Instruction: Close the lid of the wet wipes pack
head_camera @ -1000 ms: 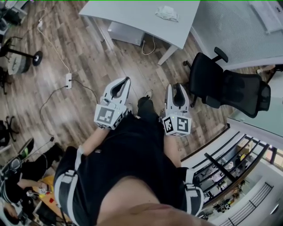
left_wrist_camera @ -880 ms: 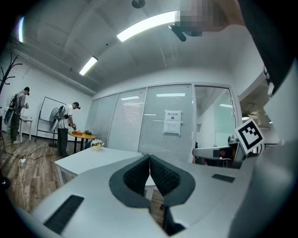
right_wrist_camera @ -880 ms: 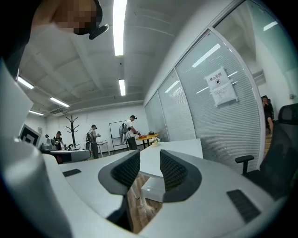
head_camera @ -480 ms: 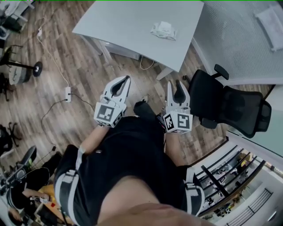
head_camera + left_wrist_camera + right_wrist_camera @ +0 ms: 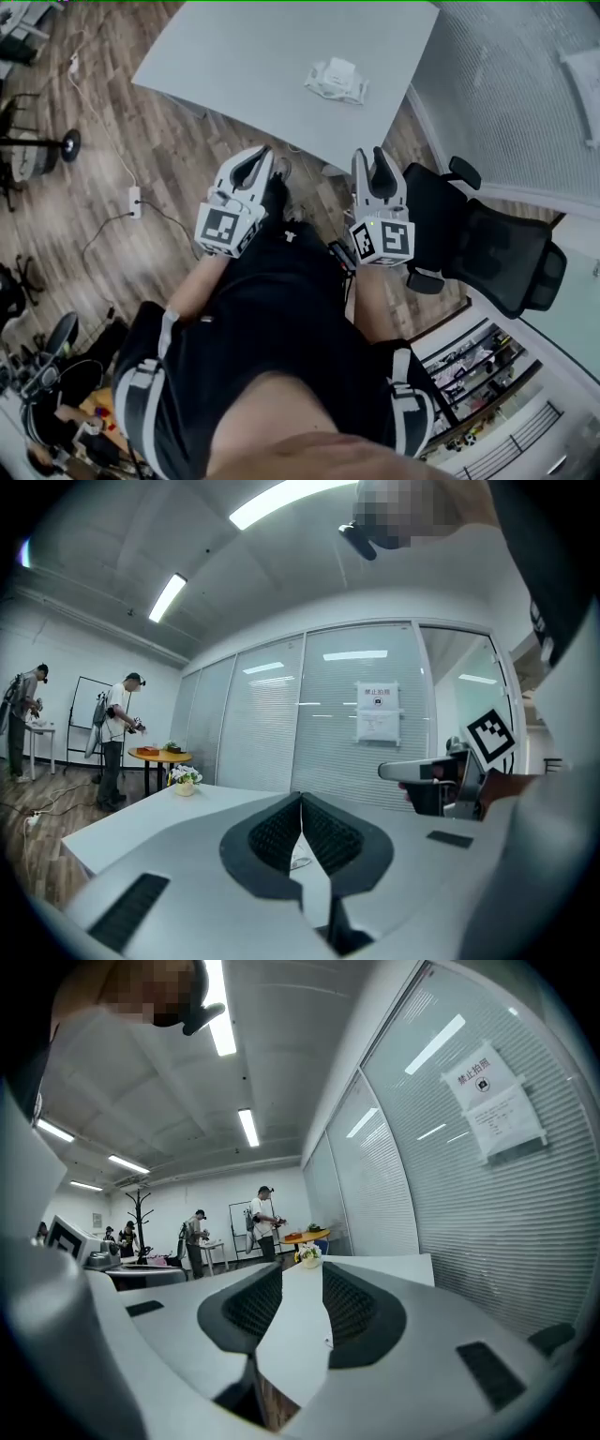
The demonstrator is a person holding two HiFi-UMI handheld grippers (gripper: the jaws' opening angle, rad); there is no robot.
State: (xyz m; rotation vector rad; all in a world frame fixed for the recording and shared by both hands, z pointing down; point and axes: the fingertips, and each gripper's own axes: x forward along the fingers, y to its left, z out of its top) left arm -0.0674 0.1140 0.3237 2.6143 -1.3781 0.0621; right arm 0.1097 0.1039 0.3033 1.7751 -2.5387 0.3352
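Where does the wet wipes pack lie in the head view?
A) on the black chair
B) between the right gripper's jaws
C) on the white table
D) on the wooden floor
C: the wet wipes pack rests on the white table, with bare tabletop all round it.

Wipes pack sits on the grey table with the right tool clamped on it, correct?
Not clamped. The head view shows the wipes pack sitting on the grey table, but the right tool is open, empty and well short of it.
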